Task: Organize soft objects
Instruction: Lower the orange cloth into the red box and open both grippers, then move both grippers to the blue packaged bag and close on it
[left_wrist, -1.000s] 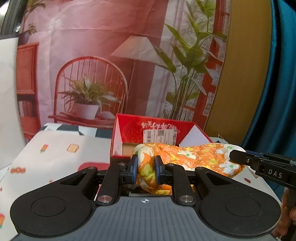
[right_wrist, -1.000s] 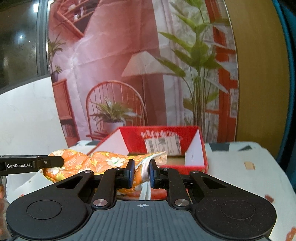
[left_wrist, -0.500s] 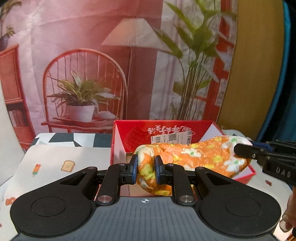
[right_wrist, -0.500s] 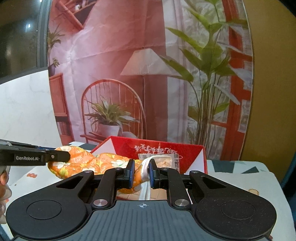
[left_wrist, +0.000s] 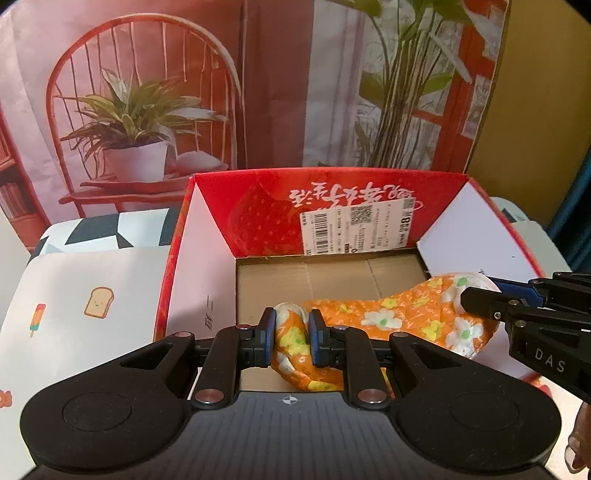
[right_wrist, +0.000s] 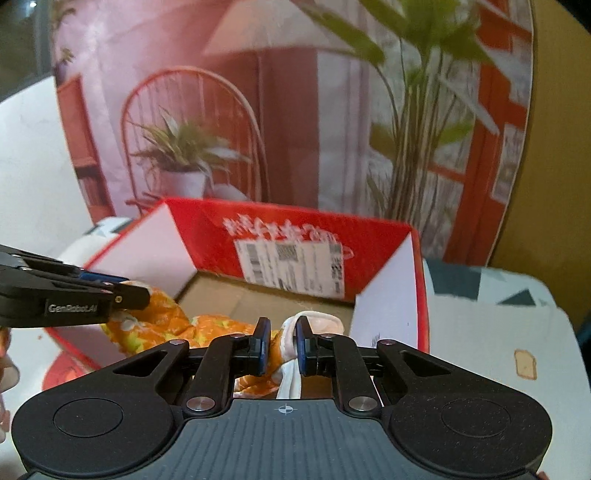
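Right, I've got both grippers, left (left_wrist: 292, 341) & right (right_wrist: 280, 345), clamped on the orange cloth (left_wrist: 399, 317), stretched sideways over the red box (left_wrist: 258, 206).

The red box (left_wrist: 207, 236) stands open at the top, and its cardboard floor is bare toward the back wall. Its raised side flaps narrow the way in from left and right.

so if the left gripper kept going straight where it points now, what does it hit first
Most likely the brown cardboard floor of the red box, just past the orange floral cloth that the left gripper is shut on; depth is hard to judge.
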